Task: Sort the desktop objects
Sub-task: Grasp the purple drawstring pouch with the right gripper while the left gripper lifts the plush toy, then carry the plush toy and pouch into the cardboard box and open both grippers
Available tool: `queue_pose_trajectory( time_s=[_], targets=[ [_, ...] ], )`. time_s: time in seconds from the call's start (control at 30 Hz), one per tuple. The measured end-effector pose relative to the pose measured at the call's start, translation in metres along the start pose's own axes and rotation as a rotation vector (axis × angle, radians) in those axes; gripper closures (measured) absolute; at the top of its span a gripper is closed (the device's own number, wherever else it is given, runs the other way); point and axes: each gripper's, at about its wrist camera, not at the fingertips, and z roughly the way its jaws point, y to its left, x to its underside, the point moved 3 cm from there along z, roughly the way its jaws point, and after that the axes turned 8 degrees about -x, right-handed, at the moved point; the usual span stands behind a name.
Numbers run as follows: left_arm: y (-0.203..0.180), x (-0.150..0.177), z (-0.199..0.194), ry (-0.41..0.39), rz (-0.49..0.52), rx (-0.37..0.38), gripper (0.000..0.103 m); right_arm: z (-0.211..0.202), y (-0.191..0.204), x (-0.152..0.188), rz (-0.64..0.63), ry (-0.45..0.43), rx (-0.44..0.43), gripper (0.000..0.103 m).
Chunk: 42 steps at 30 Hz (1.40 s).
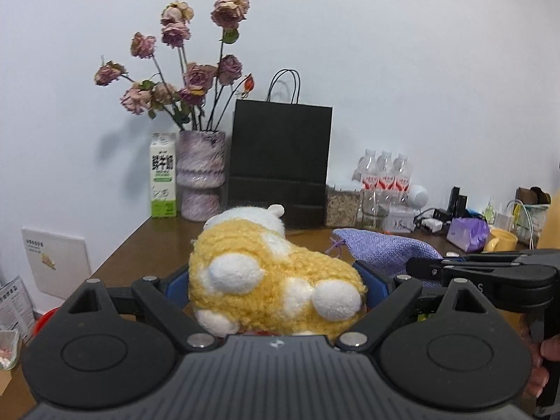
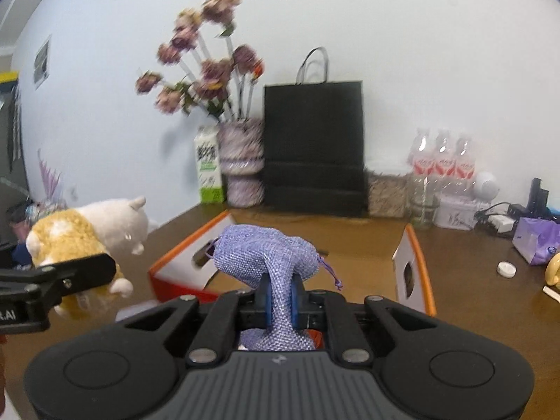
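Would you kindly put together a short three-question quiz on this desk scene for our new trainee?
1. True or false: the left gripper is shut on the yellow-and-white plush toy.
2. What does the right gripper hold? A) green-and-white milk carton B) lavender woven drawstring pouch C) black paper bag with handles
3. Fill in: the open white box with orange edges shows below and beyond the ____ gripper.

Key: 1 true; 2 B; 3 right.

Likely a home desk, dried roses (image 1: 182,70) in vase (image 1: 200,175), milk carton (image 1: 162,175), chargers (image 1: 434,222)
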Motion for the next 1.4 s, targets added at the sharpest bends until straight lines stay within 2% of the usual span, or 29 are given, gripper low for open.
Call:
queue_pose_trajectory(
  time_s=[0.3, 0.57, 0.63, 1.0, 1.2, 1.4],
  targets=[
    [-0.032, -0.022, 0.082, 0.036, -0.043, -0.011, 0.010, 0.052, -0.046, -0.024, 0.080, -0.035, 0.034, 0.094],
    [-0.043, -0.005, 0.148, 0.113, -0.053, -0.070, 0.010, 0.108, -0.075, -0.018, 0.141, 0.014, 0.042, 0.094],
    [-0.044, 0.002, 0.159, 0.158, -0.035, -0.076, 0.010, 0.114, -0.079, -0.012, 0.139, 0.033, 0.050, 0.094],
    [-0.042, 0.010, 0.170, 0.230, -0.023, -0.092, 0.010, 0.133, -0.083, 0.002, 0.128, 0.115, 0.077, 0.094],
    [-0.044, 0.011, 0.168, 0.227, -0.014, -0.097, 0.007, 0.134, -0.080, 0.005, 0.115, 0.129, 0.074, 0.093],
    [-0.042, 0.007, 0.156, 0.162, -0.024, -0.114, 0.000, 0.129, -0.074, 0.006, 0.081, 0.124, 0.084, 0.080]
  ],
)
